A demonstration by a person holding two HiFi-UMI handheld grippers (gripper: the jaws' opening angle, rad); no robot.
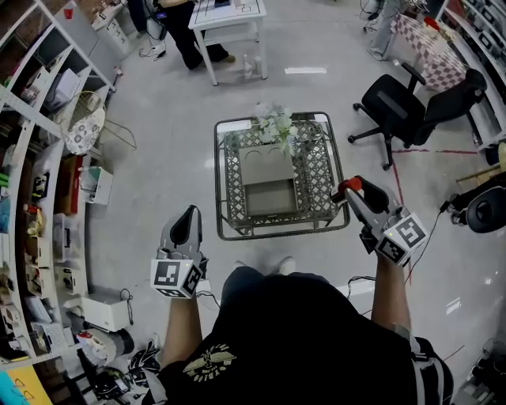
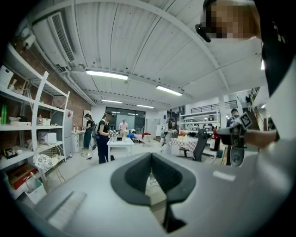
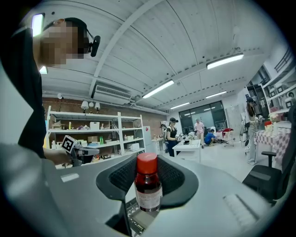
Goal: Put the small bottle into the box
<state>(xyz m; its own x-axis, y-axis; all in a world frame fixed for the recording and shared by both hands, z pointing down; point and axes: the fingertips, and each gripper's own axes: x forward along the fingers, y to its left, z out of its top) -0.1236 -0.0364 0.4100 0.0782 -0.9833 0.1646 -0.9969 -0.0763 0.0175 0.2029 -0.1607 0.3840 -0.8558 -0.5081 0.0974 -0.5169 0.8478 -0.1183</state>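
Note:
The small bottle (image 3: pixel 148 186), dark red with a red cap and a white label, stands upright between the jaws of my right gripper (image 3: pixel 149 183), which is shut on it. In the head view the right gripper (image 1: pixel 349 190) holds the bottle's red cap (image 1: pixel 351 184) over the right edge of the lattice table (image 1: pixel 318 170). An open cardboard box (image 1: pixel 269 186) sits at the table's middle, its flap folded back toward the far side. My left gripper (image 1: pixel 187 219) hangs left of the table, off its near corner. Its jaws (image 2: pixel 150 167) are shut with nothing between them.
White flowers (image 1: pixel 274 124) stand at the table's far edge behind the box. A black office chair (image 1: pixel 413 101) is at the right, shelving (image 1: pixel 35 170) lines the left, and a white table (image 1: pixel 229 22) with a person (image 1: pixel 180 32) beside it is beyond.

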